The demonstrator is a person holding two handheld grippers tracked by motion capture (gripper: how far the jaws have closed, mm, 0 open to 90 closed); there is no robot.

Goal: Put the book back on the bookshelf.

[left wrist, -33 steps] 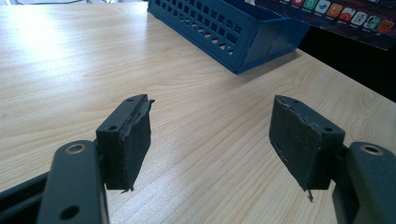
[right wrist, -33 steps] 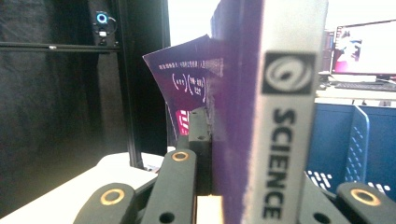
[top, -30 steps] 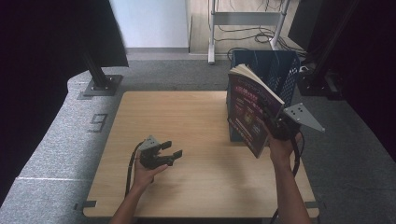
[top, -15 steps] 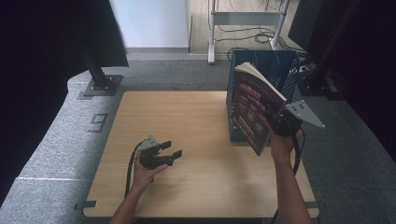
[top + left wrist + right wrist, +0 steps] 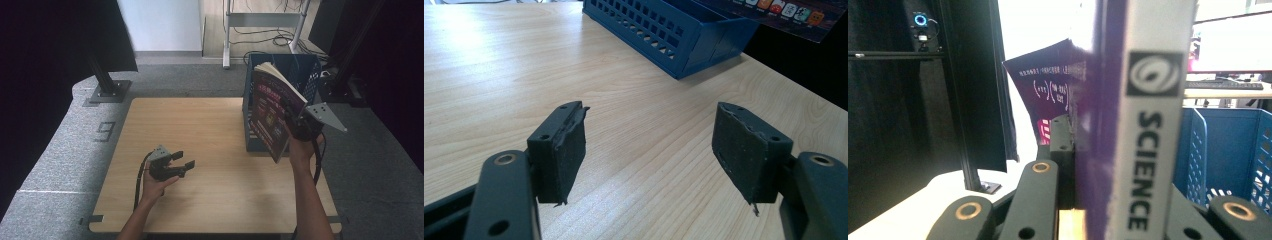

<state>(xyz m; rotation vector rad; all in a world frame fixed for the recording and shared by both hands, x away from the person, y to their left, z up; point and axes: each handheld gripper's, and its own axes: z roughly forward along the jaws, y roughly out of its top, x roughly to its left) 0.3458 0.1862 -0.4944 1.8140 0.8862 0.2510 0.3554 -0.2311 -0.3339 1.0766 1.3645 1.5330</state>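
The pale wooden desk takes up most of the space in front of the person, and nearly all of its top is bare, which leaves plenty of room for the hands to work. At its far right corner stands a blue slotted crate, the sort with perforated walls; from where I stand its inside is largely hidden behind what is held in front of it, so I cannot tell whether anything lies in it. That held thing is a purple paperback book, raised above the desk's right side, just in front of the crate and tilted with its cover facing the middle of the desk. The word "SCIENCE" runs down its white spine in the right gripper view. The right tool is clenched on the book at its spine edge, one jaw flat against the cover, and I would guess it is held upright like this so it can go spine-first into the crate, or has just come out. The left tool rests low over the desk's near left part, jaws spread wide with nothing between them, well apart from the book, seemingly idle while the other hand does the carrying.
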